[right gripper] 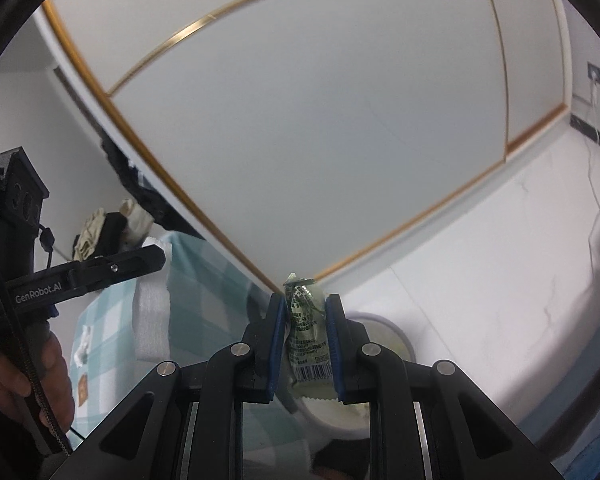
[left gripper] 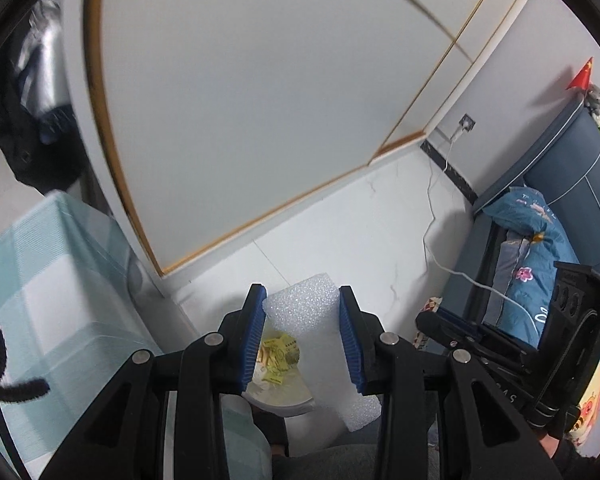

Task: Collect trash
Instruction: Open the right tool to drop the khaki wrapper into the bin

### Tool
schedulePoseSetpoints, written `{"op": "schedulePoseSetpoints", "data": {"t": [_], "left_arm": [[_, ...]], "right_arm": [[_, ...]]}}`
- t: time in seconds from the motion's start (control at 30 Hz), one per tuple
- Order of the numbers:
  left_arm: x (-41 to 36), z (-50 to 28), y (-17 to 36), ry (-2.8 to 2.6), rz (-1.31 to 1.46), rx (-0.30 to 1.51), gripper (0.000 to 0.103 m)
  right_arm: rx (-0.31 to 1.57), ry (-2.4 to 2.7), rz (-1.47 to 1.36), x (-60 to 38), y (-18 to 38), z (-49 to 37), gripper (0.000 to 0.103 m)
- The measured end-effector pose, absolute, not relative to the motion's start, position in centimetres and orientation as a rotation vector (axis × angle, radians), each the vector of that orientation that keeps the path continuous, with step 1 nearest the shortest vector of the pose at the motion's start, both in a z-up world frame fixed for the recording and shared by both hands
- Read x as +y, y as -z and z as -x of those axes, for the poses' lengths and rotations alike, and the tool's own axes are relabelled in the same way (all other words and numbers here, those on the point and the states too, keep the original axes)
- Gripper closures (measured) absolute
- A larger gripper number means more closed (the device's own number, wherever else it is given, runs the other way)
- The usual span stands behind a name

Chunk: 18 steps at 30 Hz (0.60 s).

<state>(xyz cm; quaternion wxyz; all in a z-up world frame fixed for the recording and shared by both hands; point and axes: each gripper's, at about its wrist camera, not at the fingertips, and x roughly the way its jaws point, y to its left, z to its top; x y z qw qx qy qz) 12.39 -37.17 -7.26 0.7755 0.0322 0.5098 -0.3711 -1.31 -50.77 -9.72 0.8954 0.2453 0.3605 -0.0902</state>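
Observation:
My left gripper (left gripper: 302,300) is shut on a white foam block (left gripper: 320,328) and holds it above a white trash bin (left gripper: 284,404) that holds yellow wrappers (left gripper: 278,354). My right gripper (right gripper: 305,308) is shut on a crumpled green snack wrapper (right gripper: 306,332) with a barcode, held over the same white bin (right gripper: 392,332). The right gripper also shows at the right of the left wrist view (left gripper: 452,322). The left gripper with its foam block (right gripper: 152,308) shows at the left of the right wrist view.
A table with a teal checked cloth (left gripper: 48,292) stands left of the bin, with small scraps (right gripper: 83,340) on it. A white wardrobe with gold trim (left gripper: 260,100) fills the background. A bed with blue bedding (left gripper: 540,248) and a white cable (left gripper: 432,216) lie to the right.

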Motion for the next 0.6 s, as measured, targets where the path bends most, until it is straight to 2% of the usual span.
{"op": "schedulePoseSetpoints", "data": {"t": [0.6], "left_arm": [[-40.6,-13.5,14.3,0.781,-0.133,1.303,0.072]], "right_arm": [[1.052,0.136,-0.747,-54.5,23.4,-0.7,0.080]]}}
